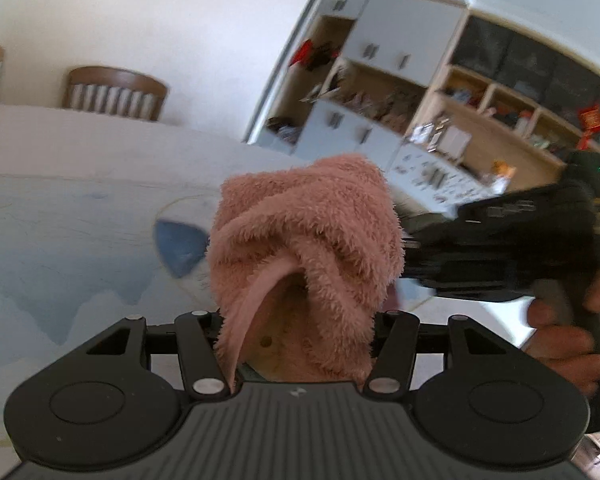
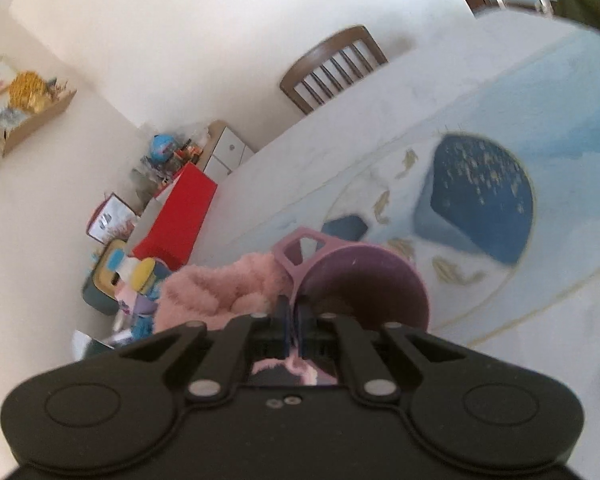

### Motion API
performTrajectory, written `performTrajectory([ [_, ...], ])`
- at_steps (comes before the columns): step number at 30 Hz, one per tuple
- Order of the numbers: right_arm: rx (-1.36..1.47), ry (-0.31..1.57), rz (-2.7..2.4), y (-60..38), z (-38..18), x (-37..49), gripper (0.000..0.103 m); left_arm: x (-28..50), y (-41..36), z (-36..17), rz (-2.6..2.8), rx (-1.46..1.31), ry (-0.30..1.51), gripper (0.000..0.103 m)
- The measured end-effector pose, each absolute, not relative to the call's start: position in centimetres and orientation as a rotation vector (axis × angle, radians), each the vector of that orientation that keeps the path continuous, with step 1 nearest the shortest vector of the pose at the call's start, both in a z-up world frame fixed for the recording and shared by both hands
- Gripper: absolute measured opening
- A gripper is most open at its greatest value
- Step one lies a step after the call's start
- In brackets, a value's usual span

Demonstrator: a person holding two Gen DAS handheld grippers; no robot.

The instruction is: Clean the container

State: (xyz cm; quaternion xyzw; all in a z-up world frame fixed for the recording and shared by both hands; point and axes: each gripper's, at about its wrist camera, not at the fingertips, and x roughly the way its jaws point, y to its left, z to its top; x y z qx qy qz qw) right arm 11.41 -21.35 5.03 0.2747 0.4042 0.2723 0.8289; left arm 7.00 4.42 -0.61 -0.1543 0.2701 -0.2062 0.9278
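Observation:
A fluffy pink cloth point(image 1: 304, 248) fills the middle of the left wrist view, bunched up between the fingers of my left gripper point(image 1: 296, 320), which is shut on it. In the right wrist view a purple cup point(image 2: 364, 288) with a square handle is held off the table, its rim pinched by my right gripper point(image 2: 294, 316). The pink cloth point(image 2: 212, 292) sits just left of the cup, touching its outer side near the handle. The other gripper's black body point(image 1: 512, 240) and a hand point(image 1: 560, 328) show at the right of the left wrist view.
Below lies a table with a pale blue and white patterned cover point(image 2: 480, 208). A wooden chair point(image 1: 114, 94) stands at the table's far side. Shelves and cabinets point(image 1: 420, 92) line the wall. Toys and a red box point(image 2: 180, 216) crowd the floor beside the table.

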Motion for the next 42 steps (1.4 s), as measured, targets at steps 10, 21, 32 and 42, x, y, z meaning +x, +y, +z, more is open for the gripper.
performTrajectory([
  [10,0.727,0.843,0.601,-25.6,1.8,10.1,0.004,8.7,5.5,-2.3,-0.287,-0.261,0.644,0.056],
  [21,0.386,0.657,0.585,-26.4,1.7,7.2,0.017,6.6,2.5,-0.1,-0.321,-0.153,0.559,0.056],
  [32,0.136,0.463,0.65,-25.9,1.7,3.8,0.041,5.6,-1.9,2.0,-0.349,-0.022,0.534,0.056],
  [42,-0.139,0.419,0.66,-22.9,0.7,1.5,0.021,5.7,-3.0,2.1,-0.361,-0.008,0.546,0.056],
])
